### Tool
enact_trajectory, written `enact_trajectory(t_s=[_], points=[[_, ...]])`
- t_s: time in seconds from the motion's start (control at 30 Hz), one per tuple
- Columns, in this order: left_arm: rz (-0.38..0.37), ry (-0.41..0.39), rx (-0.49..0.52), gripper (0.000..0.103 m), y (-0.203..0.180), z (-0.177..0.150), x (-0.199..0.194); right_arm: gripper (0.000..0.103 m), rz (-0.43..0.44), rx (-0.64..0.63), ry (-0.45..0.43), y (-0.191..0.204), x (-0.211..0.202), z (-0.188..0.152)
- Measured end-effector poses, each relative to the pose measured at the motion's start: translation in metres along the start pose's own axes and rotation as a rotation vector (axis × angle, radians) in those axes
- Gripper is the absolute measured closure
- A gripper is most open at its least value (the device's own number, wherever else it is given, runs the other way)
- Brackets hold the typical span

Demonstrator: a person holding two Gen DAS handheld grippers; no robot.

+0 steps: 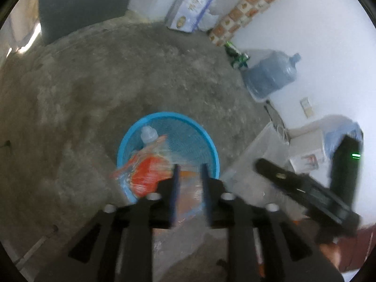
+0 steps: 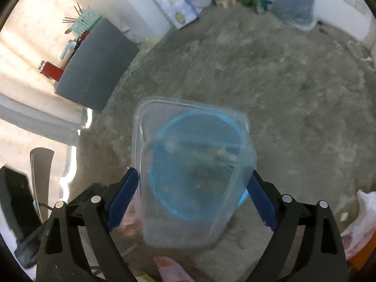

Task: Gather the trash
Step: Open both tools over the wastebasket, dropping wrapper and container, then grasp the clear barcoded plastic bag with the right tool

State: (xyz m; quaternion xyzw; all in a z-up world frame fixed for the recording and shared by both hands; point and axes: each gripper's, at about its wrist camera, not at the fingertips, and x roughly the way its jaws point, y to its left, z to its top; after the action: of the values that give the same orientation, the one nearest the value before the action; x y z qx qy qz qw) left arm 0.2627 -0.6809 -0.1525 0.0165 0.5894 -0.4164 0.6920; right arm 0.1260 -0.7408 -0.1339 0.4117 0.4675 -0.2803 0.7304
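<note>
Left gripper (image 1: 189, 176): your jaws stand apart, gripping nothing; the bottle (image 1: 146, 164) lies over the bin's (image 1: 206, 141) rim.
Right gripper (image 2: 191, 202): your jaws are clamped wide on the tub (image 2: 188, 223), right above the bin (image 2: 164, 145).

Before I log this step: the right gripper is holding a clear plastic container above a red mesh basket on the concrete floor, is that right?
Not quite: the mesh basket is blue, not red, as the right wrist view shows through the clear plastic container. The right gripper does hold that container above it, over the concrete floor.
</note>
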Motion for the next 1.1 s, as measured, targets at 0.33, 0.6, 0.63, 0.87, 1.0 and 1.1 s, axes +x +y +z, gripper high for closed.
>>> enact_trajectory(t_s=[0.33,0.6,0.63,0.87,1.0,1.1], points=[[-0.019,-0.143,-0.038,0.054,0.017,0.010,-0.089,0.016,-0.102,0.060,0.037,-0.031,0.016,-0.007],[-0.056,-0.253,-0.008,0.044,0.010,0.005,-0.188,0.016,-0.067,0.105,-0.033,-0.045,-0.014,-0.007],[-0.055,-0.268,-0.001,0.042,0.010,0.002,-0.204,0.016,-0.057,0.099,-0.047,-0.044,-0.020,-0.008],[-0.019,-0.295,0.087,0.017,0.034,-0.044,-0.298,0.015,0.115,-0.025,-0.093,-0.007,-0.063,-0.054],[0.043,-0.295,0.112,0.010,0.067,-0.088,-0.331,0.011,0.216,-0.122,-0.019,0.026,-0.052,-0.099],[0.074,-0.282,0.060,0.010,0.102,-0.123,-0.352,0.009,0.307,-0.126,0.088,0.049,-0.021,-0.126]])
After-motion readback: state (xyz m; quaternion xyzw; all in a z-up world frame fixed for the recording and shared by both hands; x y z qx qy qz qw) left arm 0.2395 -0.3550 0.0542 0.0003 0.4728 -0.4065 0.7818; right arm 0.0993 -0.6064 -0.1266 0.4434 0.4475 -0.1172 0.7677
